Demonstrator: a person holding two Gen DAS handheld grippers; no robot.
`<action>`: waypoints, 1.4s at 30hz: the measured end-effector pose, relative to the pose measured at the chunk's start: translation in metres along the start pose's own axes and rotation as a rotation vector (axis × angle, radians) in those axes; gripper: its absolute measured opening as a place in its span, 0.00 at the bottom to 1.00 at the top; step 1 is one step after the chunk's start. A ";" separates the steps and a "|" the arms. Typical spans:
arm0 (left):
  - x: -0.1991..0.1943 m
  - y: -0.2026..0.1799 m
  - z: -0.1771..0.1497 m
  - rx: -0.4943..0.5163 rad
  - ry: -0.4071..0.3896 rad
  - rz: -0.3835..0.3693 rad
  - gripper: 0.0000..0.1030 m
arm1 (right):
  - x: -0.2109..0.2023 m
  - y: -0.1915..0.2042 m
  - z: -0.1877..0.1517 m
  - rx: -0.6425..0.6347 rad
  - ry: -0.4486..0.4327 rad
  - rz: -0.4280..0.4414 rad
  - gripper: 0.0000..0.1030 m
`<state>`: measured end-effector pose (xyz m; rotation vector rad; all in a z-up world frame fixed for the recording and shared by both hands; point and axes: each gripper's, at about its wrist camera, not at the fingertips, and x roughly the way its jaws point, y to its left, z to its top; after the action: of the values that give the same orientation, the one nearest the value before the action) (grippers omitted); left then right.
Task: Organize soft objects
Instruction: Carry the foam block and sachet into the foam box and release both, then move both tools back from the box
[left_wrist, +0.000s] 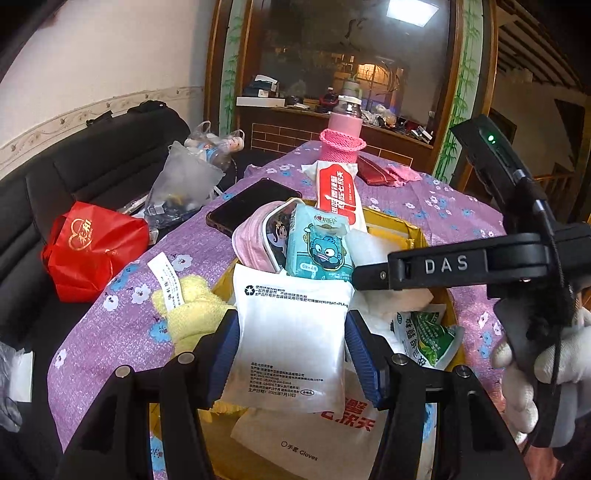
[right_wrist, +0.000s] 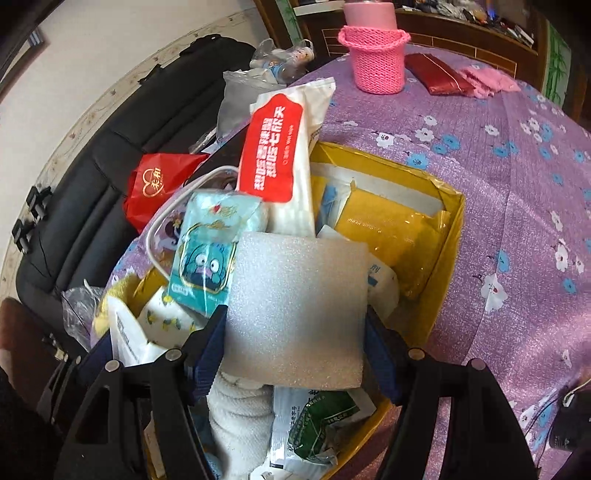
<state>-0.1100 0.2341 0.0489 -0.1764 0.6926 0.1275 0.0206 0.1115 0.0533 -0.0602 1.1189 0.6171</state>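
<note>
My left gripper (left_wrist: 291, 343) is shut on a white plastic glove packet (left_wrist: 291, 332) and holds it over the yellow cardboard box (left_wrist: 417, 230). My right gripper (right_wrist: 295, 339) is shut on a white foam sheet (right_wrist: 299, 314) above the same box (right_wrist: 448, 218). The box holds a teal tissue pack (left_wrist: 319, 243), a red and white wet-wipe pack (left_wrist: 338, 192), a pink pouch (left_wrist: 258, 236), a green sachet (right_wrist: 317, 421) and a white towel (right_wrist: 240, 413). A yellow towel (left_wrist: 192, 310) lies left of the box. The right gripper also shows in the left wrist view (left_wrist: 373, 277).
The box sits on a purple flowered tablecloth (right_wrist: 517, 184). A black phone (left_wrist: 251, 206), a pink knitted bottle sleeve (left_wrist: 341, 146) and a red packet (left_wrist: 376, 170) lie on it. A black sofa (left_wrist: 92, 166) at left carries a red bag (left_wrist: 92, 247) and plastic bags.
</note>
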 end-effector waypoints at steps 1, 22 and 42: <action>0.000 -0.001 0.000 0.002 -0.001 0.003 0.59 | -0.002 0.002 -0.002 -0.011 -0.002 -0.004 0.67; -0.021 -0.015 -0.002 0.002 -0.045 0.058 0.78 | -0.069 0.002 -0.033 -0.003 -0.171 0.055 0.75; -0.113 -0.096 -0.003 0.042 -0.249 0.006 1.00 | -0.174 -0.077 -0.135 0.030 -0.412 -0.055 0.81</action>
<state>-0.1811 0.1333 0.1308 -0.1155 0.4472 0.1374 -0.1029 -0.0749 0.1211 0.0602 0.7246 0.5339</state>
